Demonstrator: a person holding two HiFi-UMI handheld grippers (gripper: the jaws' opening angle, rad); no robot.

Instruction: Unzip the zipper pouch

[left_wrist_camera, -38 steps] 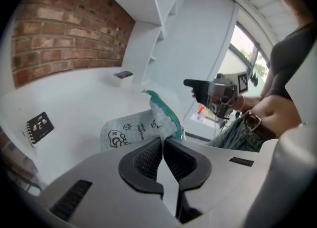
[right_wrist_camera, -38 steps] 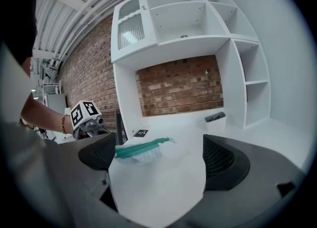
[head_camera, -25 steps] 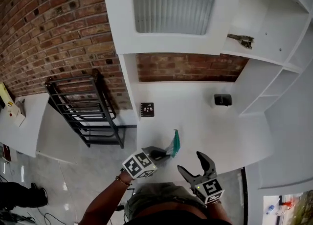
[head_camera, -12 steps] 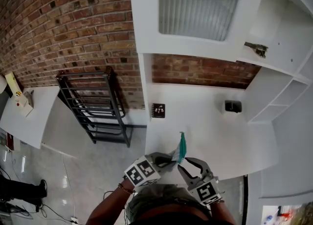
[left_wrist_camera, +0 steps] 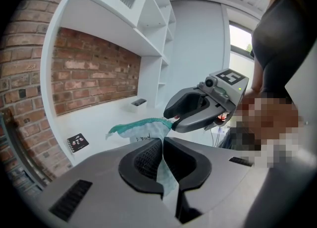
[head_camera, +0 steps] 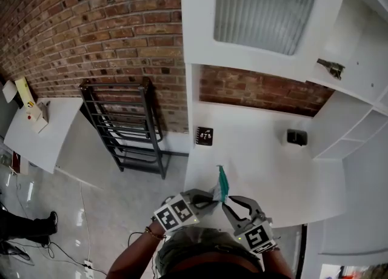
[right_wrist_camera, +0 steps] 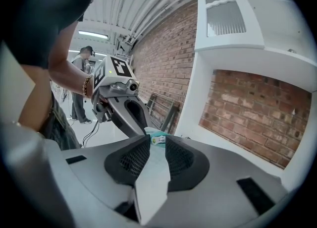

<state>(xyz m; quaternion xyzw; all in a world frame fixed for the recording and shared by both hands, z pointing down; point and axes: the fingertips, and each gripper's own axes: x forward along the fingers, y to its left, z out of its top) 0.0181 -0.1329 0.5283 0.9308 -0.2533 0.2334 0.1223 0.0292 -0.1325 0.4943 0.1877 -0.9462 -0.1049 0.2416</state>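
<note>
Black rack point(head_camera: 124, 127) beside brick wall point(head_camera: 91, 23); card point(head_camera: 204, 135) on counter point(head_camera: 260, 168).

Grey left gripper point(head_camera: 212, 197) and right gripper point(head_camera: 227, 207), each fitted with a black-and-white marker cube point(head_camera: 176, 214).
A beaded bracelet point(head_camera: 149, 230) is worn at the left wrist, with a dark top point(left_wrist_camera: 282, 38).

- Location type: industrial-style studio or lab.
- Evidence: exposed brick wall point(head_camera: 91, 23), white built-in shelving point(head_camera: 357, 126), black metal rack point(head_camera: 124, 123), cables point(head_camera: 85, 264) across glossy floor point(head_camera: 97, 211), ceiling strip light point(right_wrist_camera: 91, 34).
</note>
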